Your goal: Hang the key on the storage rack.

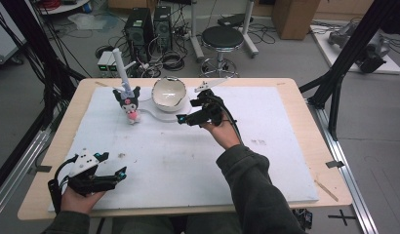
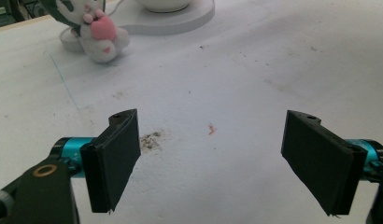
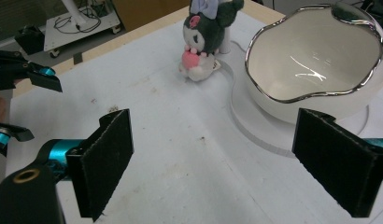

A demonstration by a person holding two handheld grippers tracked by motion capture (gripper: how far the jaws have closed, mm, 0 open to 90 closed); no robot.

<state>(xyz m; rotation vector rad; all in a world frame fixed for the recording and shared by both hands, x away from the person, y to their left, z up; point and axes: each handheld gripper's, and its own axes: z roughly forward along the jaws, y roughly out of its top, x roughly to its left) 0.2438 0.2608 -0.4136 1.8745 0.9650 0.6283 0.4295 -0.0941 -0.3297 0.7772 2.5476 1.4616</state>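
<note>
Left gripper [image 1: 111, 165] – low at the near left of the table, held in the person's left hand [image 1: 78, 197], palm up under the body. Jaws point right and slightly away, spread wide, nothing between them. A grey three-cornered plate sits on top. Left forearm barely enters at the bottom edge.

Right gripper [image 1: 187, 111] – farther out, near the table's middle, held in the right hand [image 1: 222, 132]. Jaws point left, parted wide and empty in the right gripper view. Right arm in a dark green sleeve [image 1: 251, 187] reaches forward from the bottom edge, wrist bare. Cable trails back over the hand.
</note>
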